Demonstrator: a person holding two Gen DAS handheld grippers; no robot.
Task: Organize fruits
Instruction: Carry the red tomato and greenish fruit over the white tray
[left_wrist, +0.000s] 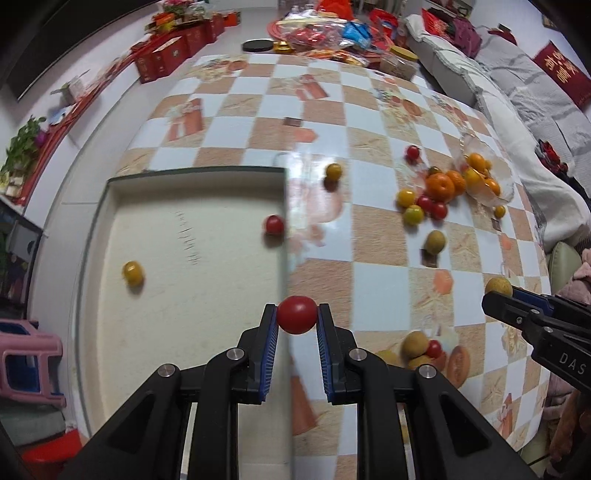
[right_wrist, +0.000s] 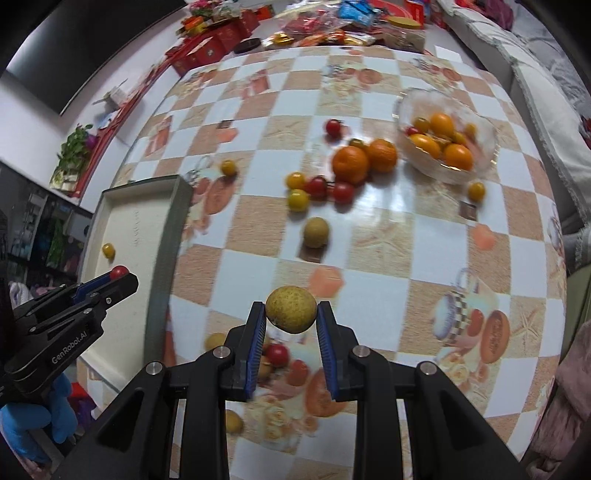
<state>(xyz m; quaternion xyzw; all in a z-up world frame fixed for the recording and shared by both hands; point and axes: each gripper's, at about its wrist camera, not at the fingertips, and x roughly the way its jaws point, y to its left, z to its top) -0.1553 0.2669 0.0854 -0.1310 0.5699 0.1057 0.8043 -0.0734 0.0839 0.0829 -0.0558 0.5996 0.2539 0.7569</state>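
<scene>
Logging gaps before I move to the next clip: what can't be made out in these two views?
- Tray: near end hidden by the left gripper, left wrist view.
- Fruits under the right gripper: partly covered by its fingers, right wrist view.
- Glass bowl: blurred, contents uncountable, left wrist view.
- Far-end clutter: too small, both views.

- My right gripper (right_wrist: 291, 314) holds a round tan fruit (right_wrist: 291, 309) between its blue pads, above the checked tablecloth (right_wrist: 388, 236).
- On the left, my left gripper (right_wrist: 120, 275) pinches a small red tomato (right_wrist: 119, 272) over the shallow white tray (right_wrist: 177, 206); a blue glove (right_wrist: 33, 421) is under it.
- One yellow tomato (right_wrist: 108, 250) lies in the tray.
- Far right, a glass bowl (right_wrist: 480, 147) holds orange and yellow fruits.
- Just left of the bowl two oranges (right_wrist: 351, 164) touch, with red and yellow tomatoes near them.
- Another tan fruit (right_wrist: 316, 232) lies alone in the middle.
</scene>
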